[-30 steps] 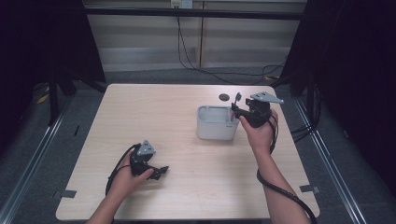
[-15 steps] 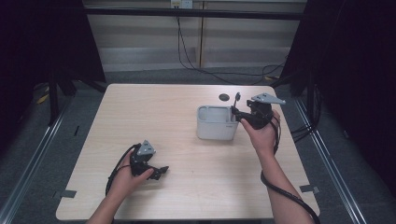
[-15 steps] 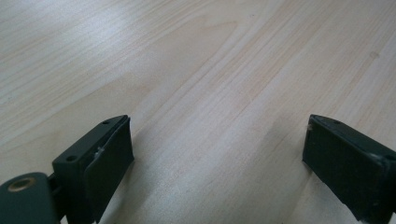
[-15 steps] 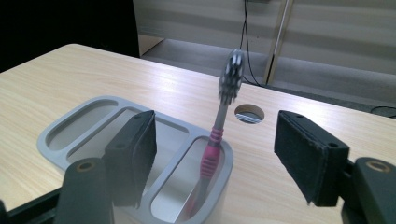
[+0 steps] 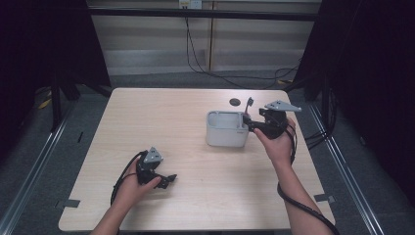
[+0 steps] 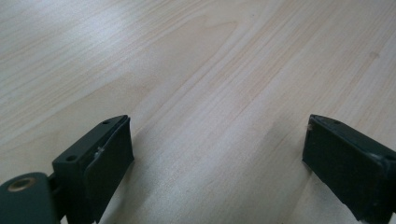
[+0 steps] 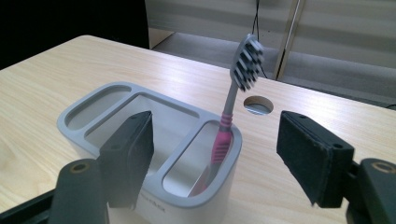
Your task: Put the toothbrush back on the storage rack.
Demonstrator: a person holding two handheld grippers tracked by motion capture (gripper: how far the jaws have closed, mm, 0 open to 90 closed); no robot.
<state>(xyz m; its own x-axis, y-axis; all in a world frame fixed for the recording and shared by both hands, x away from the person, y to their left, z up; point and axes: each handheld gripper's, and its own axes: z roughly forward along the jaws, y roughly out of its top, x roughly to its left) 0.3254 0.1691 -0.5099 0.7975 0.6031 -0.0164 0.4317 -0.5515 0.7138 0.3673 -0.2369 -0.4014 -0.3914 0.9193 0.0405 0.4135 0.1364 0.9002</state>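
Right gripper view: the toothbrush (image 7: 229, 126) is seen standing near-upright in the holder (image 7: 116, 100) by the desk's right edge, between the right gripper (image 7: 219, 158)'s just-widened, unclenched jaws; the left gripper (image 6: 215, 154) is released, well apart.

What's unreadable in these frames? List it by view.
- Right gripper view: the toothbrush handle's lower end is hidden inside the holder slot; the bristles are blurred.
- Same view: the lettering on the holder's front is cut off by the bottom edge.
- High view: the left gripper jaws are too small to judge.
- High view: the holder's compartments are too small to tell contents.
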